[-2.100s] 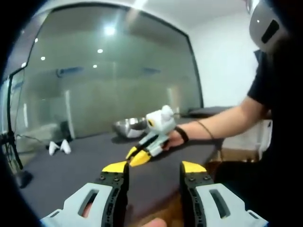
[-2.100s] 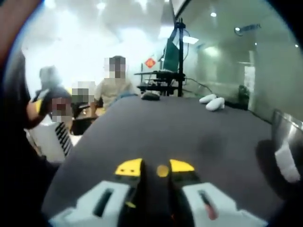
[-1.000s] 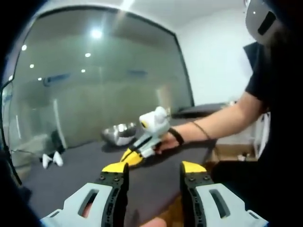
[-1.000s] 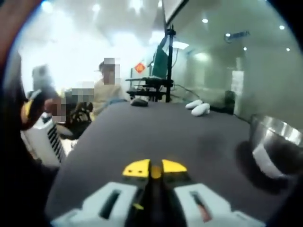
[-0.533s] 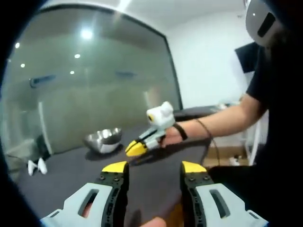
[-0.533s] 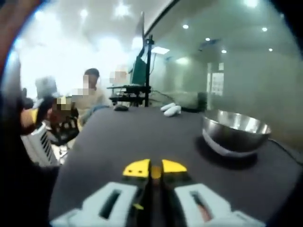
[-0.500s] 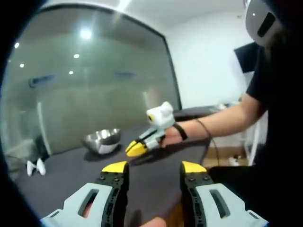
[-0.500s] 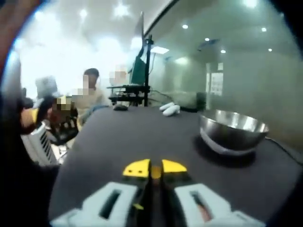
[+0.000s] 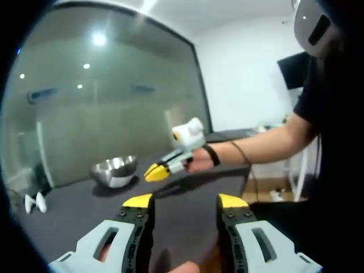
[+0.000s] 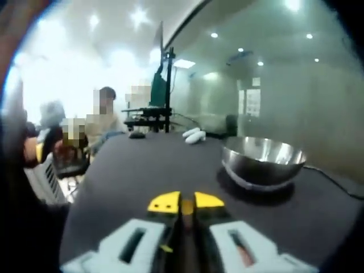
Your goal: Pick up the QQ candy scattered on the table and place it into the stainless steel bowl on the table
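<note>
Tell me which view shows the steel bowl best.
The right gripper view: the stainless steel bowl sits close, rim and side wall plain, ahead of the shut right gripper. The left gripper view shows the bowl smaller and farther off, beyond the right gripper.

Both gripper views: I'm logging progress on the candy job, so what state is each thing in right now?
Right gripper: shut on a small orange candy, above the table.
Left gripper: open, holding nothing.
Bowl: upright on the table, to the right ahead of the right gripper; inside cannot be told.
Two white things: lying at the table's far end.
</note>
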